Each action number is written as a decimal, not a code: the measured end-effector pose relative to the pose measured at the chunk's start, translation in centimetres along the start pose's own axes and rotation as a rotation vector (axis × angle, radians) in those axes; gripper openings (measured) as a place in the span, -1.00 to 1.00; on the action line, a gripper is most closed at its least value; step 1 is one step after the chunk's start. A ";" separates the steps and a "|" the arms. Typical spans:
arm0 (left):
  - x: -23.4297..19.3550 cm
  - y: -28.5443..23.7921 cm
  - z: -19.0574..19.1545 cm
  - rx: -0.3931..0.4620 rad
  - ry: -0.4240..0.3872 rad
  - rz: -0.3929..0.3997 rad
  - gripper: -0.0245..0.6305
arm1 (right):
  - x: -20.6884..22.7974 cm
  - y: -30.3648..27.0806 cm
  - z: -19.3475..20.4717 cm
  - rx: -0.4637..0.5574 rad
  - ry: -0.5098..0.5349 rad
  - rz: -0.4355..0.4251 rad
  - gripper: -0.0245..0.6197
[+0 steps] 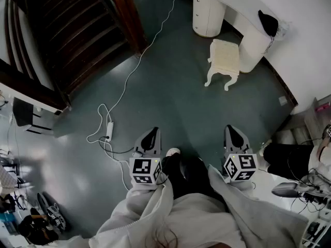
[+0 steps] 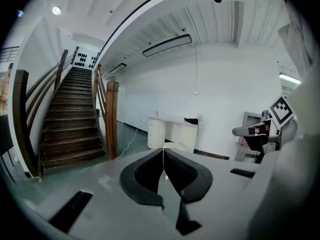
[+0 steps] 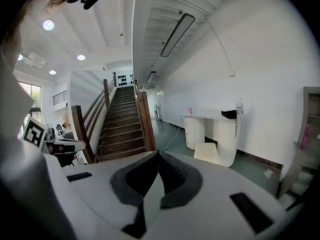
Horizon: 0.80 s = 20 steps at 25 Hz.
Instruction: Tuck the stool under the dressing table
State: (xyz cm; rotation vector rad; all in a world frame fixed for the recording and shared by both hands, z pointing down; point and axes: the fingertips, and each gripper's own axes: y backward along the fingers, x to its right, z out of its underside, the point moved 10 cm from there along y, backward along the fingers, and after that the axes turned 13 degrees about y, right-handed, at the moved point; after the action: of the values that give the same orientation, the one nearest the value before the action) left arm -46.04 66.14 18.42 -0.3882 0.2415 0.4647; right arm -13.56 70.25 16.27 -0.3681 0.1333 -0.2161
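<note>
The stool was cream-white, with a square padded top and curved carved legs. It stood on the floor well ahead of both grippers, just in front of the dressing table, not yet under it. The left gripper and right gripper had their jaws pressed together, holding nothing.

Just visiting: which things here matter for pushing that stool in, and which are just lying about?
For the job:
stool, standing out from the table; dressing table; left gripper and right gripper, jaws shut, empty.

Lying about:
white cable and power strip on the floor; black item on the tabletop; staircase.
</note>
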 end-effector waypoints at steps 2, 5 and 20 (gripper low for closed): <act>0.3 0.7 0.8 0.002 -0.003 -0.001 -0.88 | -0.3 0.8 0.8 -0.001 0.003 0.001 -0.76; 0.5 1.3 1.3 -0.002 -0.008 0.004 -0.88 | -0.7 1.5 1.3 -0.006 0.002 0.005 -0.77; 4.9 2.2 3.4 0.022 -0.003 0.003 -0.88 | 1.2 4.7 3.1 -0.005 0.018 -0.019 -0.76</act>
State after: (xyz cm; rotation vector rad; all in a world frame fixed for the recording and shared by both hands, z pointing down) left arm -42.40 71.26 19.30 -0.3660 0.2445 0.4648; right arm -11.04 75.30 17.30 -0.3729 0.1480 -0.2374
